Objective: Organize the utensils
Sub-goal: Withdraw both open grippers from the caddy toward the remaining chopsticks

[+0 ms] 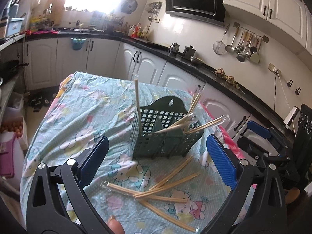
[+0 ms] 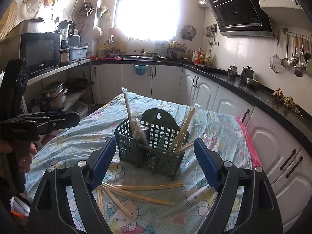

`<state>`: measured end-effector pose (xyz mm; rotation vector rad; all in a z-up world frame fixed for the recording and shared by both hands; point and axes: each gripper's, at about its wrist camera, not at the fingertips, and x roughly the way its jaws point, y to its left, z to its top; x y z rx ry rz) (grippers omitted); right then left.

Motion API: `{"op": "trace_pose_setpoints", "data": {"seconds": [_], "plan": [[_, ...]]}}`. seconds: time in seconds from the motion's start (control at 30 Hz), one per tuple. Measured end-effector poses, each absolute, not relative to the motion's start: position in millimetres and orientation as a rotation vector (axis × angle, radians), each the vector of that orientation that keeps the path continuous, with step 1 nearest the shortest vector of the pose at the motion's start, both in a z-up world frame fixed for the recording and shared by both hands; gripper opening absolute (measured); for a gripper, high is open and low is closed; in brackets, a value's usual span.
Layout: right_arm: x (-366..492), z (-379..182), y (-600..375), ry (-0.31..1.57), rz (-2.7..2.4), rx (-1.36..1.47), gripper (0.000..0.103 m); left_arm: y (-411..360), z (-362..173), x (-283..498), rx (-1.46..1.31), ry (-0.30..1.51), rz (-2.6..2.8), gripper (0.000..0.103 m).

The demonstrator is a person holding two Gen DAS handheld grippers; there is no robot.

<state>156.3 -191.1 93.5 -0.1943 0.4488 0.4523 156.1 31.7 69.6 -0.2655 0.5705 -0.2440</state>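
A dark green slotted utensil basket [image 1: 150, 144] [image 2: 152, 156] stands upright on a table under a light blue cartoon-print cloth [image 1: 87, 117] [image 2: 218, 128]. Several wrapped wooden chopsticks [image 1: 195, 125] [image 2: 183, 130] lean in its right compartment, and one pair [image 1: 137, 101] [image 2: 127, 105] stands in the left one. More chopsticks [image 1: 156, 188] [image 2: 140, 192] lie fanned out on the cloth in front of the basket. My left gripper [image 1: 157, 137] hangs open just short of the basket, nothing between its fingers. My right gripper [image 2: 154, 140] is open wide beside it, also empty.
White cabinets under a black counter [image 1: 195, 62] [image 2: 234, 81] wrap round behind and to the right of the table. Ladles and a strainer [image 1: 241, 46] hang on the wall. A shelf with a microwave [image 2: 42, 50] and pots [image 2: 54, 95] stands to the left. A pink cloth edge [image 2: 251, 146] marks the table's right side.
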Motion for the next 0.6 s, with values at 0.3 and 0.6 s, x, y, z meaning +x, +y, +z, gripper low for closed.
{"op": "trace_pose_setpoints", "data": {"seconds": [0.3,0.6], "plan": [[153.9,79.5,-194.1,0.484,0.444,-0.191,0.08,42.3,49.5,148.9,-0.295,0.614,-0.216,0.092],[152.1,55.7,-201.1,0.538,0.427,-0.19,0.08,52.9,24.3,144.9,-0.318,0.667,-0.174,0.092]]}}
